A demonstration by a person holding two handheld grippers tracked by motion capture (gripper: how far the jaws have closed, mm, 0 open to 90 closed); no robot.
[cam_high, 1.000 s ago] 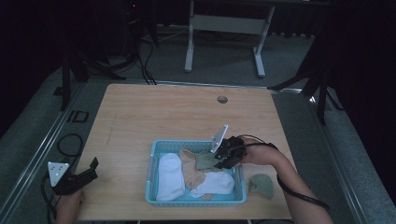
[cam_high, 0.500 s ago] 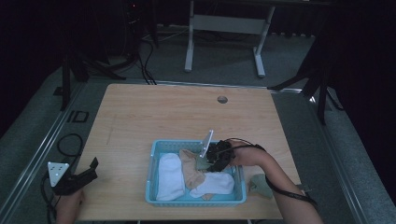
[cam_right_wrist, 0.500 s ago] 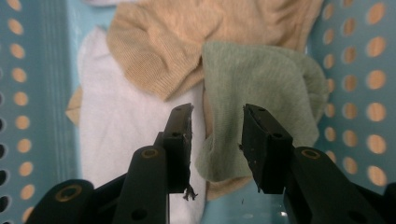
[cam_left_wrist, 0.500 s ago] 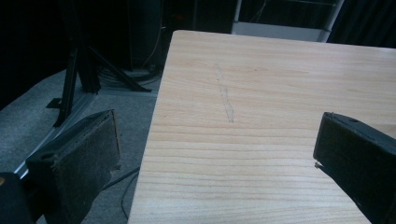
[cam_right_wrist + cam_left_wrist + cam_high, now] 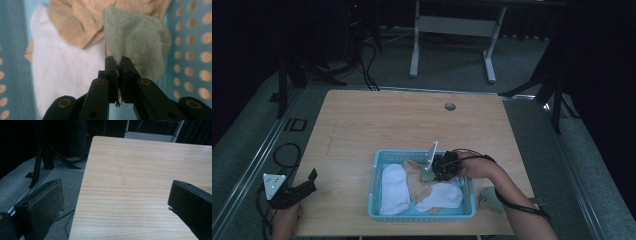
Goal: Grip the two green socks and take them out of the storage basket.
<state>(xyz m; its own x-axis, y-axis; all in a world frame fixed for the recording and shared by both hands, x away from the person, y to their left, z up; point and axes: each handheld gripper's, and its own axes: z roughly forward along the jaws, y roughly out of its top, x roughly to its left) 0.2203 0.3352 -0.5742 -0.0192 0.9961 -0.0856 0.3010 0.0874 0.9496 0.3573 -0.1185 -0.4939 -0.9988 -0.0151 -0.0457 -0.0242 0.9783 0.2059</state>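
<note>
Your right hand-held gripper [image 5: 119,65] has its jaws pinched tight on a fold of the green sock [image 5: 136,41], which hangs over the blue basket [image 5: 377,172] at the basket's 2 o'clock corner, above the tan sock [image 5: 75,23] and white sock [image 5: 65,72]. Your left hand-held gripper [image 5: 115,202] sits with its jaws wide apart and nothing between them, at the 8 o'clock edge of the worktop [image 5: 377,120]. A second green sock [image 5: 490,198] lies on the worktop just beside the basket, at its 4 o'clock.
</note>
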